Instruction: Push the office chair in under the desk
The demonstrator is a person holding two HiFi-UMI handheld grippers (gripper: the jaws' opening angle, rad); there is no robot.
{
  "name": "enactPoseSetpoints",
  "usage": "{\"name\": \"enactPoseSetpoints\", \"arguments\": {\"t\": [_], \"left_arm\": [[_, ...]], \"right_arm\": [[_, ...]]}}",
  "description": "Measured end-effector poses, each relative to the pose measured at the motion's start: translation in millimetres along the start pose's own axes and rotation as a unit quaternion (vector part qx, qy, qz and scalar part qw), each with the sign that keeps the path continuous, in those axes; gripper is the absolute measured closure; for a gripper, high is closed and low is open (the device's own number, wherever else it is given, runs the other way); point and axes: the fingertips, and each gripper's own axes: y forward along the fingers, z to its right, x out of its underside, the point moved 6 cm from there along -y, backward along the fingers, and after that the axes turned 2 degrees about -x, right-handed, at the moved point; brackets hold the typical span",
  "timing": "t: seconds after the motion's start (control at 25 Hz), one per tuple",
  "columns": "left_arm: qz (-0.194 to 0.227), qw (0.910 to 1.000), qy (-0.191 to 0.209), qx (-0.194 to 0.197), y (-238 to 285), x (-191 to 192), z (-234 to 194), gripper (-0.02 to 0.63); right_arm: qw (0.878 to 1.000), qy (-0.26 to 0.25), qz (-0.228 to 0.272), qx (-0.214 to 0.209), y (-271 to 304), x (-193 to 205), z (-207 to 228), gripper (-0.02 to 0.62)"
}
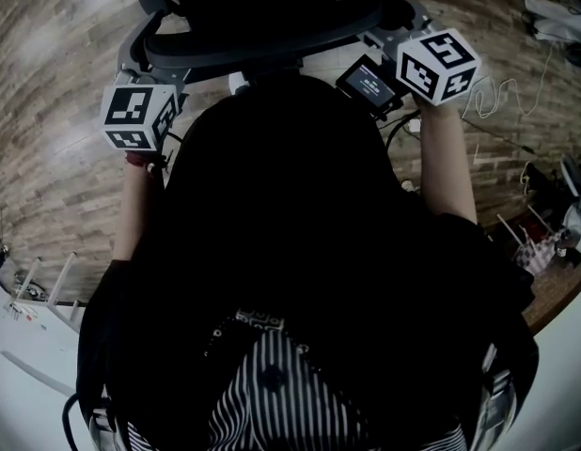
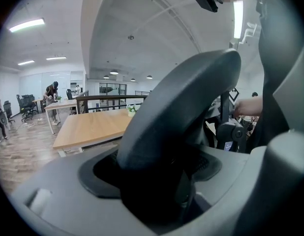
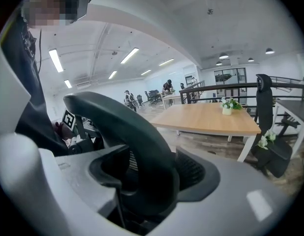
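Observation:
The black office chair (image 1: 262, 26) stands just ahead of me on the wood floor, its curved back rim facing me. My left gripper (image 1: 140, 59) is at the rim's left end and my right gripper (image 1: 394, 22) at its right end. In the left gripper view the dark rim (image 2: 186, 107) fills the gap between the grey jaws of the left gripper (image 2: 157, 181), which are shut on it. In the right gripper view the rim (image 3: 122, 127) sits the same way in the right gripper (image 3: 147, 181). My dark torso hides the chair's seat and base.
A wooden table (image 3: 211, 117) with a small plant (image 3: 229, 104) stands beyond the chair, with another black chair (image 3: 264, 97) beside it. Cables (image 1: 497, 92) lie on the floor at right. A white surface (image 1: 27, 346) is at lower left. People (image 2: 51, 95) are far off.

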Motion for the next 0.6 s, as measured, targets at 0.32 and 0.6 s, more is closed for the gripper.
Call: {"name": "enactPoseSetpoints", "arguments": {"t": [0.32, 0.6], "left_arm": [[0.010, 0.9997, -0.003, -0.020, 0, -3, -1, 0.228], [0.004, 0.9996, -0.010, -0.024, 49, -21, -12, 0.226]], "right_arm": [[1.000, -0.015, 0.006, -0.012, 5, -9, 7, 0.304], [0.999, -0.030, -0.002, -0.026, 17, -22, 59, 0.330]]}}
